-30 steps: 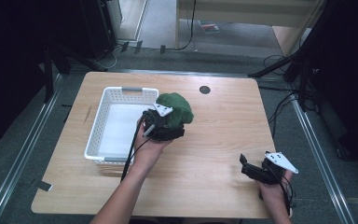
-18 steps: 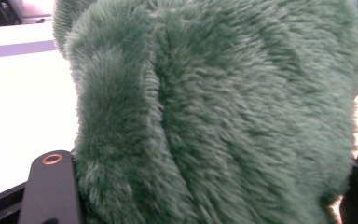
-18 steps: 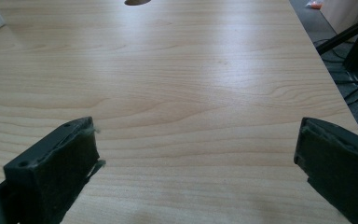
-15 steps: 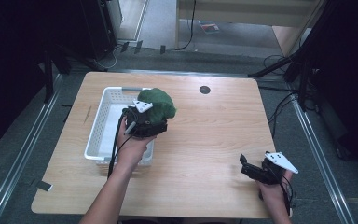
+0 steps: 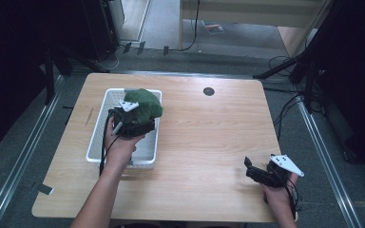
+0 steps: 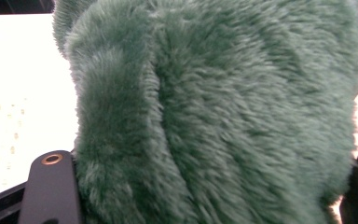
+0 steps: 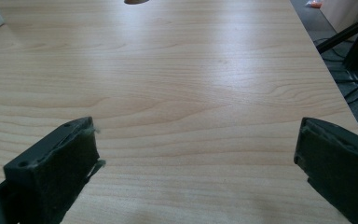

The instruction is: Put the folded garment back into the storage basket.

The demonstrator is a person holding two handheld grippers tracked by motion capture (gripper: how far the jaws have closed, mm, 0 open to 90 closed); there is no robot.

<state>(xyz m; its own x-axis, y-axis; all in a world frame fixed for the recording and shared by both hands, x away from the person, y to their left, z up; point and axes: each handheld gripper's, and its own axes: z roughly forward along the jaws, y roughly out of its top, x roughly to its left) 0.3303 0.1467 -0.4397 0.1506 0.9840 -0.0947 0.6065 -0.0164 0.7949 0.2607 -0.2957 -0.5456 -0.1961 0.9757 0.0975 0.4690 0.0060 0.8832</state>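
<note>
Jaws of your left gripper (image 5: 140,114) clamp the green furry plush toy (image 5: 145,102) above the white slatted plastic basket (image 5: 97,142), at 10 o'clock on the counter (image 5: 209,142); your right gripper (image 5: 254,172) jaws stand wide, empty, at 4 o'clock.

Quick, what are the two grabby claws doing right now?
Left gripper: closed on the green plush, above the white basket.
Right gripper: open, holding nothing, over the table.

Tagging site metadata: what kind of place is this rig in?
Probably a lab or recording workspace, not a home: a bare wooden table on grey floor between metal floor rails, loose cables and dark stands around it.
</note>
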